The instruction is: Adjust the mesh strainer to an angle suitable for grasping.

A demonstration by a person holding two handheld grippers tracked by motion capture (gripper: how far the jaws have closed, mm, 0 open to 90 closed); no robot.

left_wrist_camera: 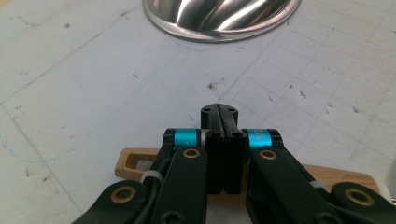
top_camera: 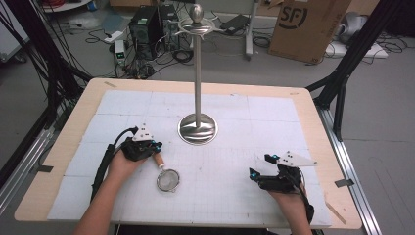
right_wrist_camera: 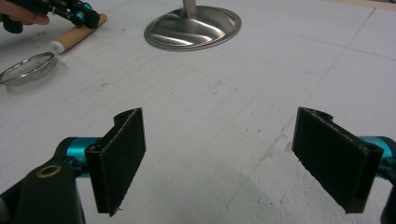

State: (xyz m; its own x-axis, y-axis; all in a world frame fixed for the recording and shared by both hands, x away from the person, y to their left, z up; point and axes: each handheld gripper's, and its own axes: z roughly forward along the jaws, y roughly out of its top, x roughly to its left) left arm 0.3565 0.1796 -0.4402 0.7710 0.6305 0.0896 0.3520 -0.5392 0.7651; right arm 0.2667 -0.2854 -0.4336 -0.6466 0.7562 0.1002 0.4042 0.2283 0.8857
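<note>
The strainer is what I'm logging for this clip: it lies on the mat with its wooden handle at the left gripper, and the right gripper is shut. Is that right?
Not quite: the right gripper is open, its jaws standing wide apart in the right gripper view. The strainer does lie on the mat with its wooden handle at the left gripper.

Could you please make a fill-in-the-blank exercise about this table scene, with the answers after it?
1. The left tongs are ____, jaws pressed together above the strainer's wooden handle.
2. The right tongs are ____, with nothing between the jaws.
3. The strainer lies on the mat in front of the ____ hand.
4. The metal stand is placed ____ the strainer from the person.

Missing words: shut; open; left; beyond
</note>
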